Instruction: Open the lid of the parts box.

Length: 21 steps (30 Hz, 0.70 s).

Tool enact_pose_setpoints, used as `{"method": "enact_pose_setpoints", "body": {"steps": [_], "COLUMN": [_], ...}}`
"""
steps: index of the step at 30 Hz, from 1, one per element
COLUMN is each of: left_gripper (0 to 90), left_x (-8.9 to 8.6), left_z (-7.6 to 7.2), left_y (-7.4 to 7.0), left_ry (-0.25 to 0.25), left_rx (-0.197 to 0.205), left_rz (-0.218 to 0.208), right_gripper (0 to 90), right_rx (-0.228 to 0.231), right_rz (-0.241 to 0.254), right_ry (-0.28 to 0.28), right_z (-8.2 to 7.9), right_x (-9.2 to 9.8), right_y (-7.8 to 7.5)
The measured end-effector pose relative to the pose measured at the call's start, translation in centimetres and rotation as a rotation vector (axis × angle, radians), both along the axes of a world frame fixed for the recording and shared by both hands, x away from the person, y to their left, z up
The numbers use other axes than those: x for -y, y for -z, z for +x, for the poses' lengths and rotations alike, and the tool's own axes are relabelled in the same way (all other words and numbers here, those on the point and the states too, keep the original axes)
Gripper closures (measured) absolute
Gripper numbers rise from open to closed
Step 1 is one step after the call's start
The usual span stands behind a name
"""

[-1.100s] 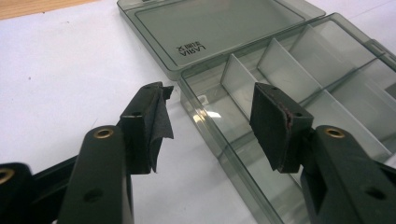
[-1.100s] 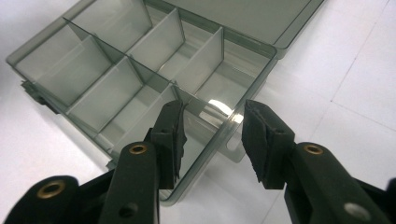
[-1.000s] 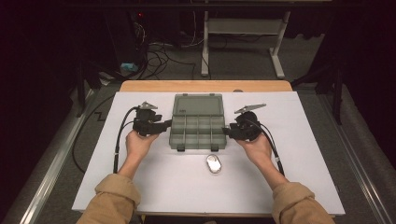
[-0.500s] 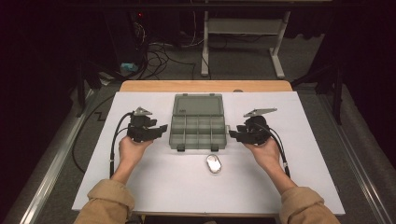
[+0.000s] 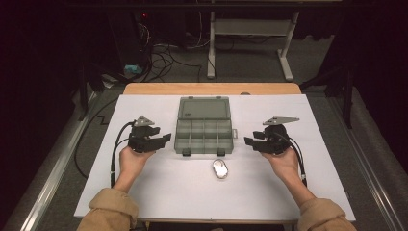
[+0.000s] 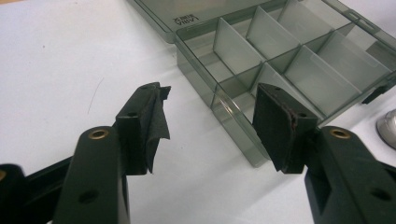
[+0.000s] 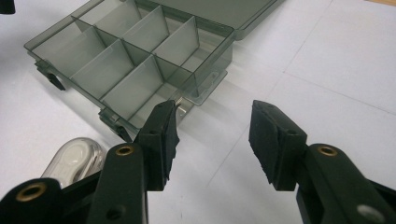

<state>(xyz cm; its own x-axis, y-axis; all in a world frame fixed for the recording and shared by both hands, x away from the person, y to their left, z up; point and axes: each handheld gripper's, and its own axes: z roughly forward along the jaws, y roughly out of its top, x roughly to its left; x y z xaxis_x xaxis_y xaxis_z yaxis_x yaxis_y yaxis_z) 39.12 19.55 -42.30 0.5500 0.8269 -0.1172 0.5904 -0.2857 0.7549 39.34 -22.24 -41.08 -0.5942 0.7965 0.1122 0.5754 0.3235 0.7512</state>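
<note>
High view: the open, smoky-grey clear plastic compartment box [image 5: 206, 132] lies mid-bench [image 5: 144, 192], between the left gripper [image 5: 163, 139] and right gripper [image 5: 250, 141], touching neither.

Left gripper view: its jaws, just opening, stand wide and empty near the box's corner.

Right gripper view: likewise wide, just opening, empty; a small silvery oval object [image 7: 74, 161] lies nearby.

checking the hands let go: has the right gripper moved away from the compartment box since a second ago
Yes. In the high view the right gripper, jaws just opening and empty, has drawn back rightward from the compartment box, leaving white table between them.
</note>
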Motion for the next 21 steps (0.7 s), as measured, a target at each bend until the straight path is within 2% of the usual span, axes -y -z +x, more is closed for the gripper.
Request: {"method": "enact_pose_setpoints", "body": {"steps": [6,12,14,21], "left_gripper": [42.8,42.7,42.7,42.3], "left_x": [-0.3,-0.8,-1.1,-1.2], "left_z": [-0.7,-1.2,-1.5,-2.6], "left_y": [0.2,0.4,0.4,0.3], "left_ry": [-0.007,-0.018,-0.026,-0.014], "left_rx": [0.017,0.014,0.014,0.028], "left_rz": [0.011,0.009,-0.007,-0.016], "right_gripper": [50.9,49.9,49.7,49.0], "right_rx": [0.019,0.032,0.036,0.054], "right_rz": [0.003,0.003,0.004,0.009], "right_ry": [0.005,0.007,0.01,0.012], "right_z": [-0.6,-1.3,-1.6,-2.6], "right_x": [1.1,2.0,2.3,3.3], "right_y": [0.0,0.1,0.1,0.0]}}
